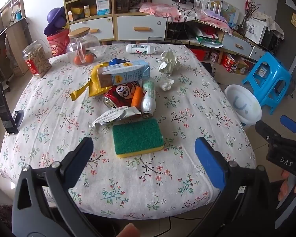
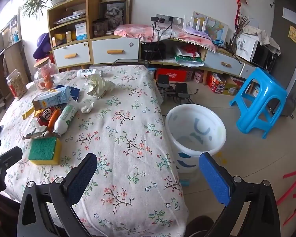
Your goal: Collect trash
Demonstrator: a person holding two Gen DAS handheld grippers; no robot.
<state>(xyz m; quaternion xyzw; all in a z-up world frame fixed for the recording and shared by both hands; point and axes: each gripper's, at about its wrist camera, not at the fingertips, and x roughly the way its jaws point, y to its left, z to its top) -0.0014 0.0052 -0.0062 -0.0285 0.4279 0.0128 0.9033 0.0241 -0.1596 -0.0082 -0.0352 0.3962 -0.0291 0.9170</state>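
Trash lies in a heap mid-table: a blue milk carton [image 1: 126,73], a yellow wrapper [image 1: 92,83], a red can [image 1: 120,96], a white-green bottle [image 1: 149,96], a silver foil wrapper [image 1: 114,116], a green-and-yellow sponge [image 1: 137,137], crumpled paper [image 1: 168,62] and a small tissue wad [image 1: 166,84]. A white bottle [image 1: 141,49] lies at the far edge. My left gripper [image 1: 144,150] is open and empty, just short of the sponge. My right gripper [image 2: 148,169] is open and empty over the table's near right corner, beside the white bin [image 2: 195,130] on the floor.
A cookie jar [image 1: 36,59] and a glass jar with oranges [image 1: 81,47] stand at the table's far left. A black phone stand [image 1: 4,108] is at the left edge. A blue stool [image 2: 260,100] stands behind the bin; cabinets line the wall.
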